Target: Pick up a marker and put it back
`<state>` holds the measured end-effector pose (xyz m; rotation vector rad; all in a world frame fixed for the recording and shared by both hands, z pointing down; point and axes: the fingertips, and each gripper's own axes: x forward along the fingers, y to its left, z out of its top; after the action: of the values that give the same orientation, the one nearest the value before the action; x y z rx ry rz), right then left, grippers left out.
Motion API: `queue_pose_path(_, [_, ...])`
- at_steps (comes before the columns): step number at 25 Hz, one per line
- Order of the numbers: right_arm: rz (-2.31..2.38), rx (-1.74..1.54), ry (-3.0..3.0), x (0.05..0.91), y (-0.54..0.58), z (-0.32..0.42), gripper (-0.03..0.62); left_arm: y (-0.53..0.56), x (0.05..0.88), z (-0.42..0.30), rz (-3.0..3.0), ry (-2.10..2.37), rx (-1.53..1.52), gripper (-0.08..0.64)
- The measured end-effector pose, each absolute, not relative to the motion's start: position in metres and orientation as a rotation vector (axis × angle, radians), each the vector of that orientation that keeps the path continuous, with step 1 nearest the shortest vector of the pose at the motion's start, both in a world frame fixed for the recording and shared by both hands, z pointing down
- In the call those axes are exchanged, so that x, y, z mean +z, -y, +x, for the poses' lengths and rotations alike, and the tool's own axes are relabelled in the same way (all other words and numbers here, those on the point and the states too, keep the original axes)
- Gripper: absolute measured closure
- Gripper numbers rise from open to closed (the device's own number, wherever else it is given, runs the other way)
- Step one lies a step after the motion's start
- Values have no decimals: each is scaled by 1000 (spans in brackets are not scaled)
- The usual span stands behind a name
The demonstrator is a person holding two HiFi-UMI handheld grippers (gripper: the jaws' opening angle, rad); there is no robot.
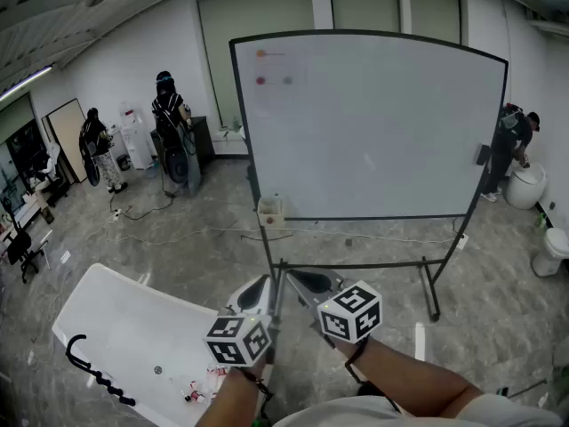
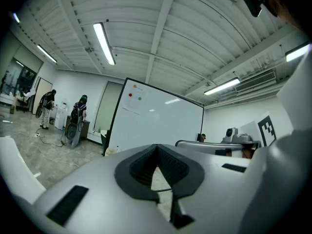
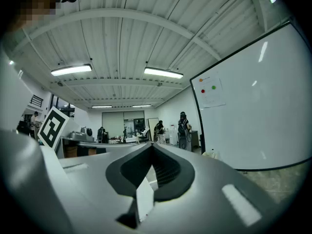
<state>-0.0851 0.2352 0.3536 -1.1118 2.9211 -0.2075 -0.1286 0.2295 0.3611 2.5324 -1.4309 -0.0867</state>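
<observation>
Two tools were up in the lower middle of the head view, side by side and pointed level at the whiteboard (image 1: 373,123). The left tool (image 1: 257,290) was clenched, its two dark pads meeting at the tips with nothing between them. The right tool (image 1: 308,282) was clenched just the same, pads together on empty air. Each tool carried one cube with square markers, two in all: the left cube (image 1: 238,338) and the right cube (image 1: 351,310).

One whiteboard stood on its black frame across the centre and upper right of the frame. Three coloured dots (image 1: 260,80) sat near its upper left corner: one orange, one red and one green. One small pale box (image 1: 269,210) perched at the board's lower left edge.

One white surface (image 1: 133,323) angled across the lower left, well apart from the board. One black cable (image 1: 92,371) curled along its near edge. A few small red and white bits (image 1: 199,390) lay by the surface's lower corner, too small to name. So the marker could not be picked out for certain, and neither tool had it.

Three people stood in the room: two (image 1: 169,118) at the upper left, one (image 1: 514,140) at the right edge beside the board.
</observation>
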Motion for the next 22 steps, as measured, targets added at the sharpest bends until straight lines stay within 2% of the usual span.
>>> queue_pose_path(14, [-1083,-210,-2906,358,-220,-85,589,-211,376,-129,2515,1416,-76,558])
queue_pose_path(22, [-1081,-256,-2903,379,-163,-72,589,-159,395,-123,2492,1429,-49,558])
